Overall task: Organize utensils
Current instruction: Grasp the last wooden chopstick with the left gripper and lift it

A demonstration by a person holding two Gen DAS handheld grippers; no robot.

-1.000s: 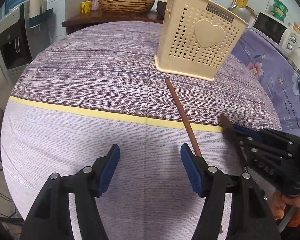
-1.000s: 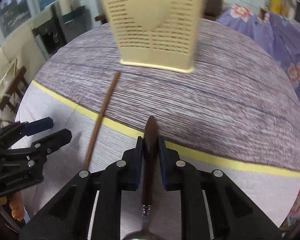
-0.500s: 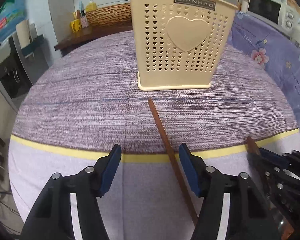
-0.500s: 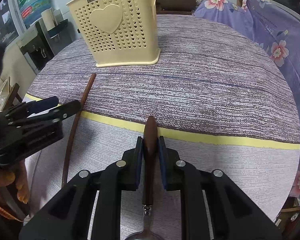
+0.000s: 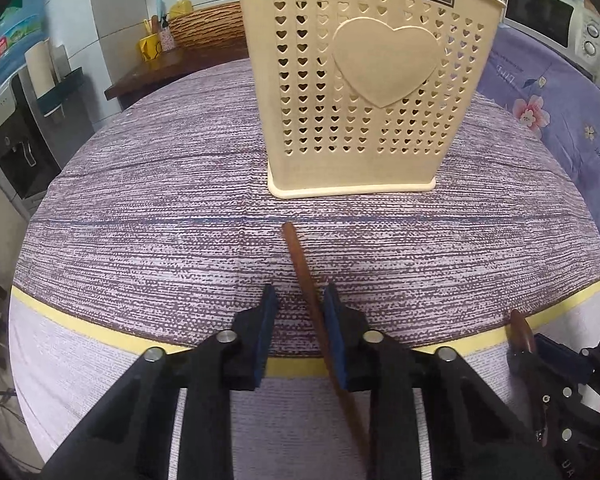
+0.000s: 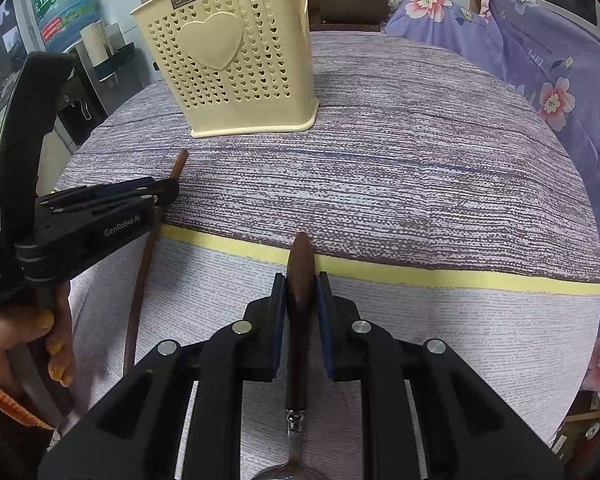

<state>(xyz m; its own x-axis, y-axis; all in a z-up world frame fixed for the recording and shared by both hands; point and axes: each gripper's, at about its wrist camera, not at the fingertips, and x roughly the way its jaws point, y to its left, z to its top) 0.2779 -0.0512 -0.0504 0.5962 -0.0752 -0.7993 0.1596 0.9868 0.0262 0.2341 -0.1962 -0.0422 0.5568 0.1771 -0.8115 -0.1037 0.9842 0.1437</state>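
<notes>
A cream perforated utensil holder (image 5: 364,92) with a heart stands on the round table, also in the right wrist view (image 6: 236,60). A long brown wooden stick (image 5: 300,268) lies on the cloth before it, also in the right wrist view (image 6: 140,280). My left gripper (image 5: 298,300) straddles the stick, jaws narrowed, the right pad against it, a gap at the left pad. My right gripper (image 6: 300,284) is shut on a spoon (image 6: 298,320) by its brown handle, bowl toward the camera.
The table wears a purple striped cloth with a yellow band (image 6: 420,274). A purple floral cover (image 6: 540,60) lies at the right. A woven basket (image 5: 208,26) and bottles stand on a side counter behind. A water dispenser (image 5: 16,128) stands at the left.
My left gripper moved forward over the stick and its jaws closed in around it. The right gripper keeps the spoon and stays about where it was.
</notes>
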